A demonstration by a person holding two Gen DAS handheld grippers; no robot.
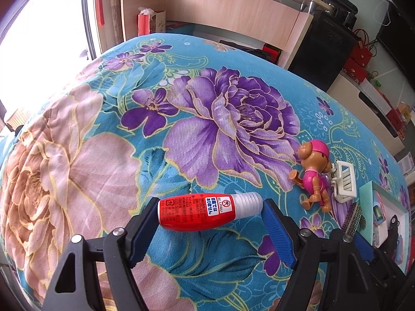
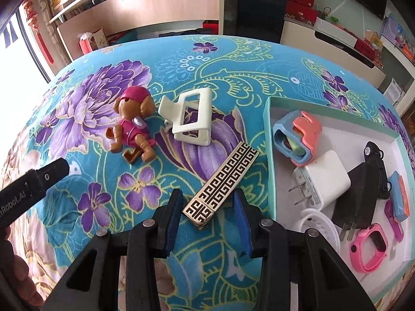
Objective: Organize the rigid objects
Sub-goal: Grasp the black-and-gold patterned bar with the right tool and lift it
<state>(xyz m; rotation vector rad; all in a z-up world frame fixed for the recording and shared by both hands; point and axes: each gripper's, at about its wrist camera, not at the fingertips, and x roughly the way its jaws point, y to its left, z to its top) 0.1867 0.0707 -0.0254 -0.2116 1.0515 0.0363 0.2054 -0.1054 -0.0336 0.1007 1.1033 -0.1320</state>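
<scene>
**On the floral cloth: bottle and patterned bar between the jaws**

On the teal floral cloth [image 1: 181, 83], the left gripper [image 1: 207, 213] stands wide w/ a small red bottle [image 1: 197, 213] lying crosswise between its blue pads. The bottle's base touches the left pad and its clear ribbed cap sits just at the right pad; can't tell if it's truly clamped. Label: a white panel w/ Japanese print, a blue strip w/ white characters and a red prohibition symbol; fine print too small to read.

The right gripper [image 2: 207, 207] is narrower. A gold-and-black bar w/ Greek-key pattern [image 2: 223, 181] lies between the pads, its near end by the left one; a gap shows on the right side. No writing on it.

Nearby on the cloth: a brown toy pup in pink [image 2: 133, 127] beside a white hair claw [image 2: 190, 118].

Right of these, a mint-rimmed tray [image 2: 267, 119] holds a white charger [image 2: 324, 178], black charger [image 2: 355, 197], black toy car [image 2: 376, 165], pink watch [image 2: 368, 248] and pastel pieces.

In the right wrist view, the left tool's black body reads "nRobot.AI", partly cut off.
</scene>
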